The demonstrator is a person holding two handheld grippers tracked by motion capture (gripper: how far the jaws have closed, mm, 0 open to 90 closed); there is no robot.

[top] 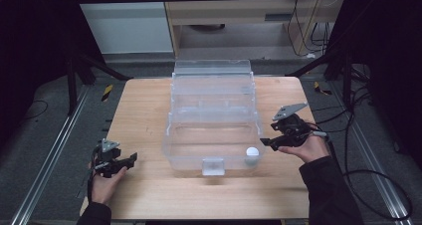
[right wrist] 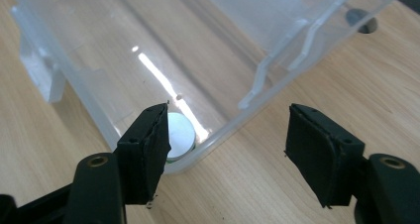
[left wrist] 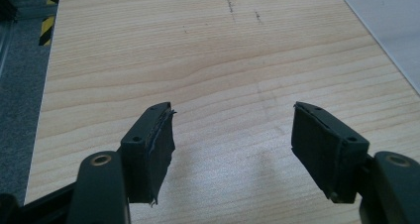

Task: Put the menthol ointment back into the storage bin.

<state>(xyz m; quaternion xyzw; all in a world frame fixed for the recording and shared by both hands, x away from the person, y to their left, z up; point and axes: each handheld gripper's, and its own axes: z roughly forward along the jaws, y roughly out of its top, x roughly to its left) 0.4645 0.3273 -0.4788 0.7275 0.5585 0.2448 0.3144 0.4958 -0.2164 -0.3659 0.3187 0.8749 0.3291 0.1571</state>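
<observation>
Nearest the person, the left gripper [top: 130, 159] rests low over bare table [left wrist: 198, 60] with its jaws wide apart and nothing between them, seemingly parked out of the way. The right gripper [top: 265, 142] also stands open and empty, just outside the near right corner of the clear plastic box [top: 214, 115], probably so it can reach in. One small white ball [right wrist: 179, 136] lies inside that corner, just beyond the right gripper's left fingertip [right wrist: 148, 149]; farther off the open box rises in stepped tiers: two grippers, one box, one ball.
</observation>
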